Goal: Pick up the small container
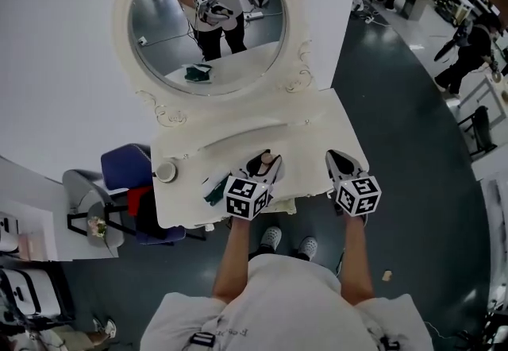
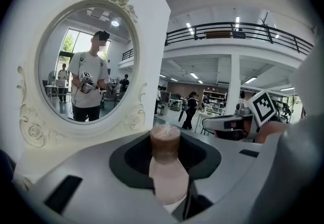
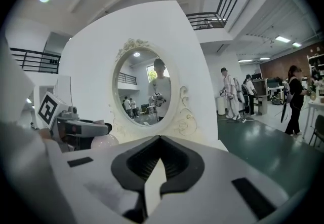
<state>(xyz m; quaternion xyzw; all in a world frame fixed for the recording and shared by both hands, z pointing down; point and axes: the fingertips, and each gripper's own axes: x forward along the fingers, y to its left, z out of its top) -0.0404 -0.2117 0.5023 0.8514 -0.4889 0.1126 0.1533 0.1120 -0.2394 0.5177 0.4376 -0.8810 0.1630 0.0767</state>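
Observation:
The small container [image 2: 167, 177] is a pale pink bottle with a brown frosted cap [image 2: 165, 139]. It stands upright between the jaws of my left gripper [image 2: 165, 154], which is shut on it. In the head view the left gripper [image 1: 266, 167] hovers over the front of the white dressing table [image 1: 317, 123], with the container's top [image 1: 267, 157] showing at its tip. My right gripper [image 1: 341, 160] hangs to the right over the table's front corner. Its jaws [image 3: 158, 164] are shut with nothing between them. The right gripper view shows the left gripper [image 3: 76, 129] and the container [image 3: 105, 142] at the left.
An oval mirror [image 1: 208, 20] in an ornate cream frame stands at the back of the table. A white round cup [image 1: 165, 172] and a dark green item [image 1: 214, 192] lie on the table's left part. A blue chair [image 1: 127, 167] stands at the left. People walk in the hall behind.

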